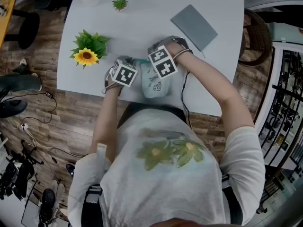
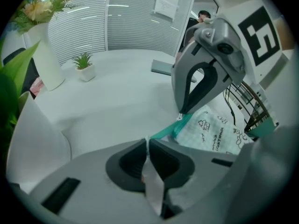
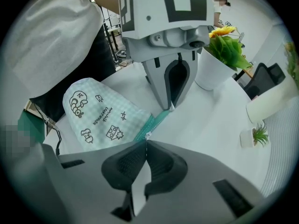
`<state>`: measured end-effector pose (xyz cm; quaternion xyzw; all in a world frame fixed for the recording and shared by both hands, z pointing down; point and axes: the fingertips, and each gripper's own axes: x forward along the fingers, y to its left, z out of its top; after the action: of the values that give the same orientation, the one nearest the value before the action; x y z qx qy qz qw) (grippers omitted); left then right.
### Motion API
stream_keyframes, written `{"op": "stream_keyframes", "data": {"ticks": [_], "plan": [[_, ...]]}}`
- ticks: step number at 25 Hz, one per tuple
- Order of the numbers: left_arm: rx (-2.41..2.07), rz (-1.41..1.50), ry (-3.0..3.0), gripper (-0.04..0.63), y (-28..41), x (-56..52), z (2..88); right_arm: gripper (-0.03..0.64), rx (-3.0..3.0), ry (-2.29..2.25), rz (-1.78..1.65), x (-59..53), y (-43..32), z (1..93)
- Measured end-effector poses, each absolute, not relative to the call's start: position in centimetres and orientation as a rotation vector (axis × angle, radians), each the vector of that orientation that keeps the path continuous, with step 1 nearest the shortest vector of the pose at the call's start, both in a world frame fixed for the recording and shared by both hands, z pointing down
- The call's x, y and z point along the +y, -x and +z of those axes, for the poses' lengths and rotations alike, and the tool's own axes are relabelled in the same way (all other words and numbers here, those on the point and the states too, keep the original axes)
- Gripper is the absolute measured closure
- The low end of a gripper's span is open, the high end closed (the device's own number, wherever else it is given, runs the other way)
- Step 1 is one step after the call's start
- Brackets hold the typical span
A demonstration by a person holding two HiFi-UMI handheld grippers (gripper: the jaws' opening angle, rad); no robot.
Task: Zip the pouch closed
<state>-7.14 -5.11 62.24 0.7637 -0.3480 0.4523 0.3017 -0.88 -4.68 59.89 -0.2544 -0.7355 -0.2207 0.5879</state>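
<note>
I counted one pouch [image 1: 154, 82], two grippers, one sunflower [image 1: 86, 56], one small potted plant [image 1: 120, 3] and one grey folder [image 1: 194, 20] on the white table [image 1: 142, 18]. The pouch lay at the table's near edge, its long axis running away from me, rounded end toward me and zip edge farthest. The left gripper [image 2: 147, 141] pinched the teal zip tape [image 2: 163, 132]. The right gripper [image 3: 146, 139] was clamped on the zip pull [image 3: 147, 135].

Bright, even light; soft shadows; fisheye-warped edges.
</note>
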Motion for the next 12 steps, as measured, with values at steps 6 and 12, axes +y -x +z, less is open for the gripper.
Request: {"op": "stream_keyframes", "data": {"ticks": [6, 12], "plan": [[-0.927, 1.195, -2.028, 0.571, 7.17, -5.20, 62.30, 0.599, -1.760, 0.553, -0.470, -4.71, 0.62, 59.78], [-0.930, 1.195, -2.032, 0.571, 7.19, -5.24, 62.32, 0.599, -1.725, 0.565, -0.490, -4.73, 0.44, 59.87]]}}
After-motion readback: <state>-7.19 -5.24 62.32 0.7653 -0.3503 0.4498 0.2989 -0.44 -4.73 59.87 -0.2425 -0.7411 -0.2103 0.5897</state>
